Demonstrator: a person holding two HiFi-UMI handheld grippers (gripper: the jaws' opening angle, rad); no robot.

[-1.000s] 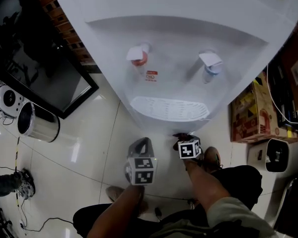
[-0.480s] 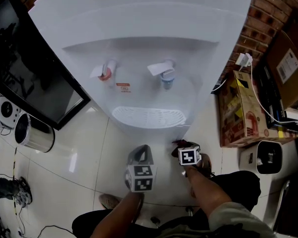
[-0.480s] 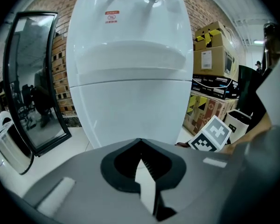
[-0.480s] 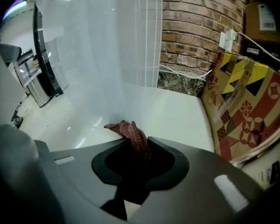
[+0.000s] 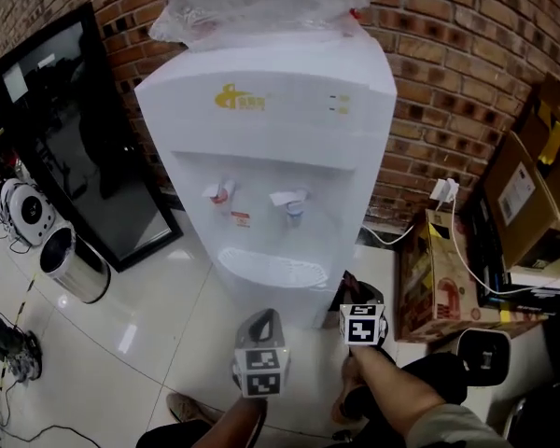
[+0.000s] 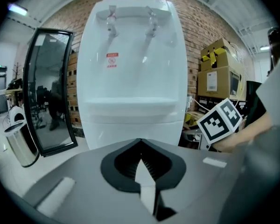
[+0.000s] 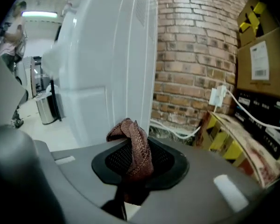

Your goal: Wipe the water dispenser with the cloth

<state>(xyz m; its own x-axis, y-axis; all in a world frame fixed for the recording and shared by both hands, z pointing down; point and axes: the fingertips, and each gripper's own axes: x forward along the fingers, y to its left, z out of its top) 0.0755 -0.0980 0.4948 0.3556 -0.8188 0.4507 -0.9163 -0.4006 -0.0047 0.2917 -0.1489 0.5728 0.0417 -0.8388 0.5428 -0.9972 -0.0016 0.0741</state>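
Observation:
The white water dispenser [image 5: 271,147] stands against the brick wall, with a red tap [image 5: 219,192], a blue tap [image 5: 291,200] and a drip tray [image 5: 266,269]. My right gripper [image 5: 355,294] is shut on a brown-red cloth [image 7: 134,155], which sticks up bunched between the jaws. It hangs off the dispenser's right front corner and faces its side wall [image 7: 116,55], apart from it. My left gripper [image 5: 264,318] is shut with nothing in it. It points at the dispenser's front [image 6: 130,78] from a short way off, and its tips [image 6: 141,142] meet.
A black-framed glass panel [image 5: 75,138] leans on the wall at the left, with a steel bin [image 5: 73,264] before it. Cardboard boxes [image 5: 532,185] and a yellow carton [image 5: 427,278] crowd the right. A white plug and cable [image 5: 445,192] run along there. A plastic bag [image 5: 261,3] caps the dispenser.
Both grippers have risen, the right one more, and the head view has swung up from the taps to the whole dispenser and the wall. The cloth stays in the right jaws.

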